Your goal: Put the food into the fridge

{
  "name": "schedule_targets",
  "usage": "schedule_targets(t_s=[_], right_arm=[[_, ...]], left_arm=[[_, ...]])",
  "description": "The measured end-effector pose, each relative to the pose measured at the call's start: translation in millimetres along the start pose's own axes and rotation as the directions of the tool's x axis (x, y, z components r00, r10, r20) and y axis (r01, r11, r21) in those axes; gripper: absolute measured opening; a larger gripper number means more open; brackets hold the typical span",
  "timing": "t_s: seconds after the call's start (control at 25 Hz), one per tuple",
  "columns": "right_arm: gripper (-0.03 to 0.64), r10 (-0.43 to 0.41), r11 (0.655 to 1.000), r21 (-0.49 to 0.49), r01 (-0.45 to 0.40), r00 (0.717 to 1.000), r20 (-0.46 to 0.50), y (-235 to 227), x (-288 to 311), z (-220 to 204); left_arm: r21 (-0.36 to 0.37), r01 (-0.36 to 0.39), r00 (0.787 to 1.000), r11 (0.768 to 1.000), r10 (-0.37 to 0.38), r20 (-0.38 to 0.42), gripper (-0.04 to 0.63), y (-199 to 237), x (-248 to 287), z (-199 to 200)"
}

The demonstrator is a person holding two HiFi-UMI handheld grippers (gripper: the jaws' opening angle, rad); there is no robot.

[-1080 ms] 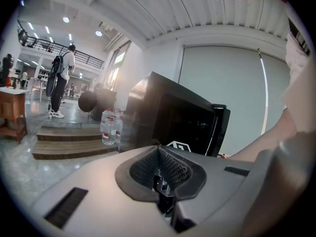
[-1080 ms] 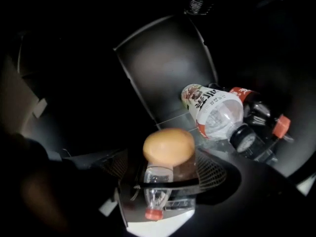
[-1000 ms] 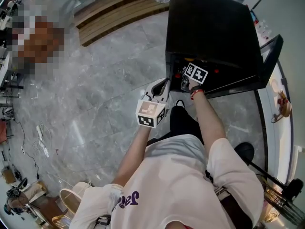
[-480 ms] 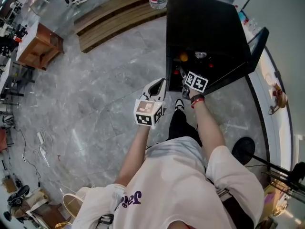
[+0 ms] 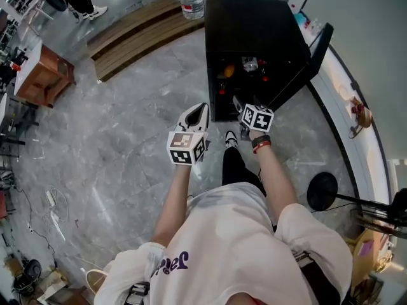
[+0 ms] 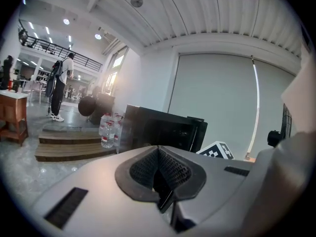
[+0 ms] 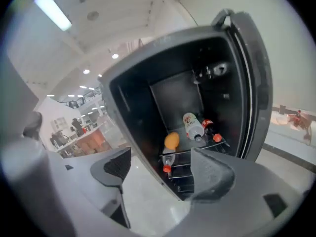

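Fridge (image 5: 254, 24), door (image 5: 310, 53) open, orange food (image 7: 171, 141) inside beside bottles (image 7: 193, 126); left gripper (image 6: 159, 172) jaws clenched empty, right gripper (image 7: 164, 174) jaws spread, just narrowing, nothing between; advised: push door's outer edge squarely closed.

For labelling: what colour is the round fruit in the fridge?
The round fruit is orange; see right gripper view.

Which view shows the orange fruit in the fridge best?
The right gripper view: it looks into the open fridge, where the orange fruit lies on a shelf. The head view shows it only as a small spot. The left gripper view does not show it.
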State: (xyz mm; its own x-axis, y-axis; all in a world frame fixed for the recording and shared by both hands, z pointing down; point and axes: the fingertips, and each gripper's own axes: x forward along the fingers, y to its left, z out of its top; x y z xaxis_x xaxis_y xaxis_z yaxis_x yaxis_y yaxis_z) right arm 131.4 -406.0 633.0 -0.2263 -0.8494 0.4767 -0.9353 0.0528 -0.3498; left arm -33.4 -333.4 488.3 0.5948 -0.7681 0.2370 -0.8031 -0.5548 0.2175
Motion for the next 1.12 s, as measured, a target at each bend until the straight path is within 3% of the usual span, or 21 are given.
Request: schedule_targets(t_s=[0.56, 0.8, 1.12], right_arm=[[0.279, 0.009, 0.992, -0.129, 0.005, 0.994, 0.11, 29.5, -120.7, 40.3], [0.221, 0.01, 0.986, -0.165, 0.017, 0.986, 0.166, 39.6, -167.2, 60.2], [0.161, 0.022, 0.979, -0.201, 0.023, 0.975, 0.22, 52.3, -214.0, 72.4]], left_arm=[[0.06, 0.04, 0.998, 0.997, -0.042, 0.039, 0.017, -40.1, -27.0, 16.2], [0.093, 0.029, 0.995, 0.995, -0.037, 0.09, 0.017, -52.2, -40.2, 46.6], [0.087, 0.008, 0.993, 0.996, -0.018, 0.118, 0.017, -58.9, -61.2, 43.1]])
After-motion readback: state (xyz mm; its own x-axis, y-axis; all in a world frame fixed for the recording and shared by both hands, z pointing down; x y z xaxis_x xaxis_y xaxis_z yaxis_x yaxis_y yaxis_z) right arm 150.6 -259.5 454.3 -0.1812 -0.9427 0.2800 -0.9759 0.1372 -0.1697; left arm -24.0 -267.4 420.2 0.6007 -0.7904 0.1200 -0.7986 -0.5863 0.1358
